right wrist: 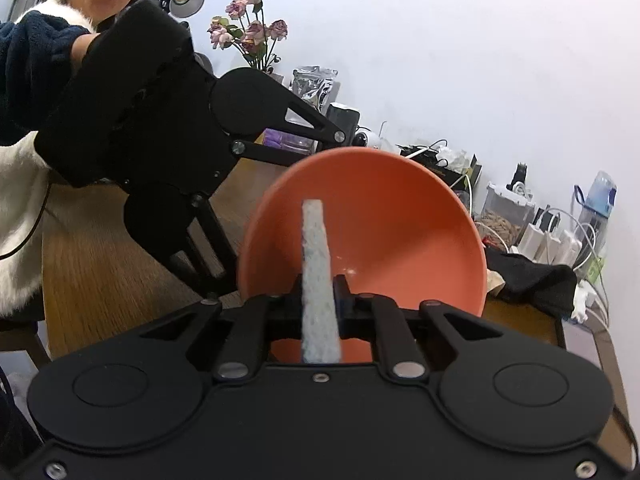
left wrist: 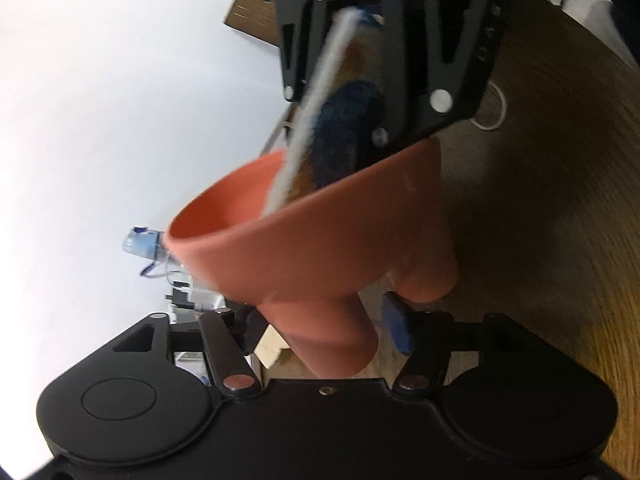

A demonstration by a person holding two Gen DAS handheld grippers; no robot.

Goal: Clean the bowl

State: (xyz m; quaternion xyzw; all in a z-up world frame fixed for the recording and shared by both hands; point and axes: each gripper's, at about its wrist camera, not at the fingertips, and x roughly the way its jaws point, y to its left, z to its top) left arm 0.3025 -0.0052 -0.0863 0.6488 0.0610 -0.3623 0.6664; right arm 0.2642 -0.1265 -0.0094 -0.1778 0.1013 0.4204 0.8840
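Observation:
An orange-red bowl (left wrist: 288, 240) is held tilted above the wooden table, its opening toward the right gripper. My left gripper (left wrist: 324, 320) is shut on the bowl's base, a blue pad (left wrist: 396, 328) against it. My right gripper (right wrist: 320, 292) is shut on a thin sponge cloth (right wrist: 316, 256), white-grey on one side, blue and brown on the other (left wrist: 340, 128). The cloth reaches into the bowl (right wrist: 384, 220) and touches its inner wall. The right gripper (left wrist: 384, 40) shows above the bowl in the left wrist view.
A wooden table (right wrist: 104, 264) lies below. Along the wall stand a vase of pink roses (right wrist: 252, 28), a foil bag (right wrist: 312, 80), chargers with cables (right wrist: 552, 236), a blue water bottle (right wrist: 600, 200) and a black cloth (right wrist: 532, 276). The person (right wrist: 40, 40) is at the left.

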